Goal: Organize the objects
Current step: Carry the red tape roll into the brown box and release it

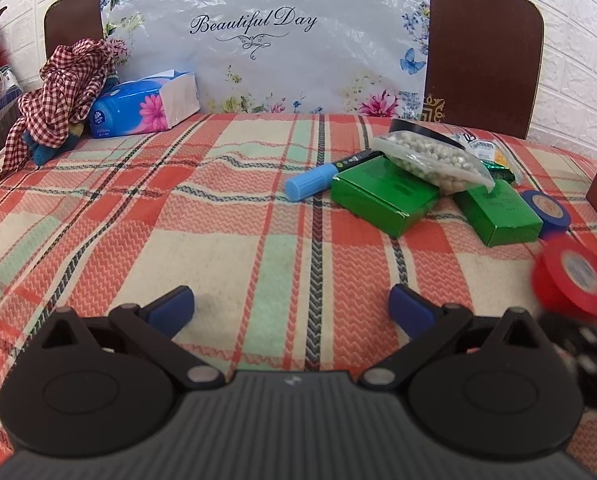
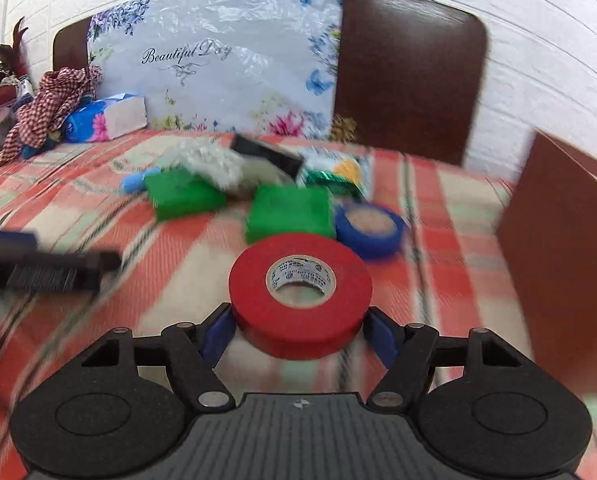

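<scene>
Gripping red tape roll (image 2: 300, 298), right gripper (image 2: 300, 330) jaws half-open.

Left wrist view: low over the plaid bedspread (image 1: 226, 208), angled down toward the headboard (image 1: 482, 56), the clutter off to its right. Right wrist view: further right and closer, facing the same headboard, red tape (image 2: 300, 296) nearest the lens. Both share the green boxes (image 1: 382, 196), blue tape (image 1: 546, 210) and floral bag (image 1: 266, 40).

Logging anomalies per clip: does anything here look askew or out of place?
Yes. The clear bag of pale beads lies slumped across the nearer green cardboard box, part of a jumbled pile on the plaid blanket. Nothing looks spilled or damaged.
</scene>
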